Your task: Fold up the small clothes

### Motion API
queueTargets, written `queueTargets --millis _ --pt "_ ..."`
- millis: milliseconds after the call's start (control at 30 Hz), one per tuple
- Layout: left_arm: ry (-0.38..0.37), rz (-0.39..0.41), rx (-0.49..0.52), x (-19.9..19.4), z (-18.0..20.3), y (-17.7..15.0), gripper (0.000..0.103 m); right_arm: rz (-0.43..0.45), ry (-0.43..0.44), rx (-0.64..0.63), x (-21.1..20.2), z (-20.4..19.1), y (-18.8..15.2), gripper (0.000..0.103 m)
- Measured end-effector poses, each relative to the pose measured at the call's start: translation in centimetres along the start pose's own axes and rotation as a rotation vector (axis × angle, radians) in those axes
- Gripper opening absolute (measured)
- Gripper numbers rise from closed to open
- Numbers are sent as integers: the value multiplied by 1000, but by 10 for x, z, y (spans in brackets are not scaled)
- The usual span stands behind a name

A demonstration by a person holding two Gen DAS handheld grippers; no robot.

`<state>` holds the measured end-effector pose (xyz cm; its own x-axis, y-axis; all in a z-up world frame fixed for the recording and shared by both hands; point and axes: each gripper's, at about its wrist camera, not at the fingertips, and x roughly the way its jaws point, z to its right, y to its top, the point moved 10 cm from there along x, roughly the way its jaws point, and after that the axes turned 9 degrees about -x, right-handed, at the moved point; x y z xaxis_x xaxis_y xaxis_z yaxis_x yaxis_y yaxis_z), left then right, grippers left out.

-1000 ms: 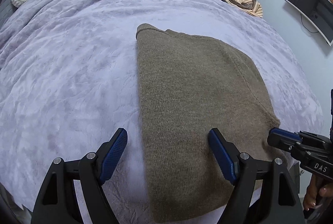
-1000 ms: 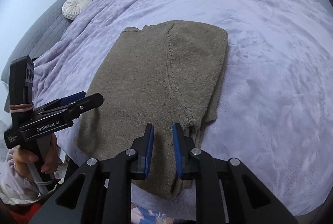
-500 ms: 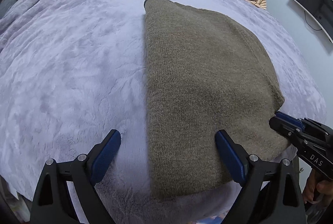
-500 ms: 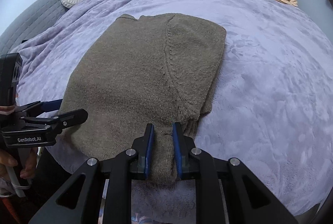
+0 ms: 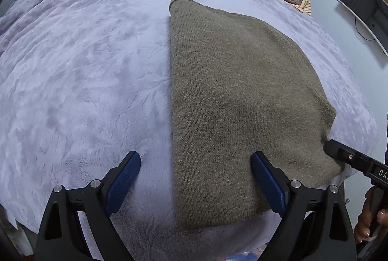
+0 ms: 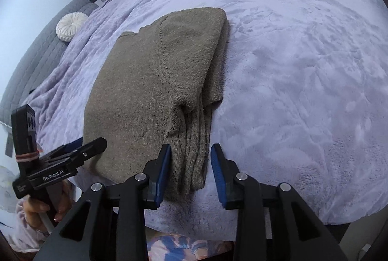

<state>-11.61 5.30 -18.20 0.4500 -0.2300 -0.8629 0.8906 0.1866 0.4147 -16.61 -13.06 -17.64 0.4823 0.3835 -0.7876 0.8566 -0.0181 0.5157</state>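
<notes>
Both jaws apart: left hand-held gripper straddles the sweater's six-o'clock edge; right hand-held gripper, just opening around stacked layers, may pinch only some, skewing the fold.

White lettering "GenRobot.AI" runs along the black body of the left gripper, seen from the right wrist. A small white label sits at the rear end of the same body, its print too small to read. In the left wrist view, the right gripper carries white letters "DA", cut off by the frame's edge.
</notes>
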Motion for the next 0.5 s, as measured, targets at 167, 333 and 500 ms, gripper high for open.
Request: queueTargets --millis 167,333,500 --pt "7 -2 -2 -1 1 3 93 90 105 76 -13 -1 17 46" --pt "19 -6 3 -2 1 3 93 90 120 137 -5 2 28 47" --pt "29 -5 9 -5 0 5 93 57 89 155 1 7 27 47"
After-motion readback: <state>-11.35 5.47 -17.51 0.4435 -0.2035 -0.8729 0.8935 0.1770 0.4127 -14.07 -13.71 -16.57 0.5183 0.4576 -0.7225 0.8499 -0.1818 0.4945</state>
